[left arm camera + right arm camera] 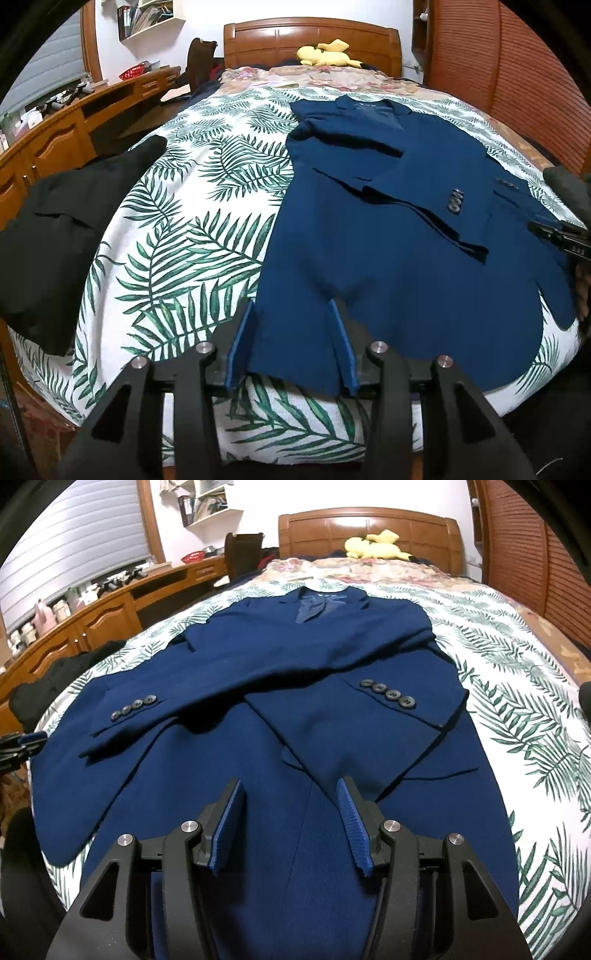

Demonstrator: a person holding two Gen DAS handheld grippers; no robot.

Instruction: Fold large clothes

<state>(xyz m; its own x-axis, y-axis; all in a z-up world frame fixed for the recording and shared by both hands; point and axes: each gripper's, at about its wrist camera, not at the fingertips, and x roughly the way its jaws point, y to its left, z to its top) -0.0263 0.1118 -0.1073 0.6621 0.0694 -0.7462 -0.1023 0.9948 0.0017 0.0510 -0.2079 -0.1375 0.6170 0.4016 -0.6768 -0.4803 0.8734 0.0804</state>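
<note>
The left gripper stands partly open at the near left corner of the blue jacket, the hem lying between its blue pads without being pinched. The right gripper hangs about half open over the jacket's near middle, holding nothing; the cloth lies below it.

The jacket lies spread face up on the leaf-print bedspread, collar toward the far headboard, hem at the near edge of the bed. Both sleeves are already folded in and crossed over the chest, cuff buttons showing. To my eye the body is left: hem to collar, perhaps the sides too.

A black garment lies bundled at the left edge, a yellow plush toy by the headboard.

Small raised letters show on the other gripper at the right edge of the left view, too small to read; the collar label is illegible.
</note>
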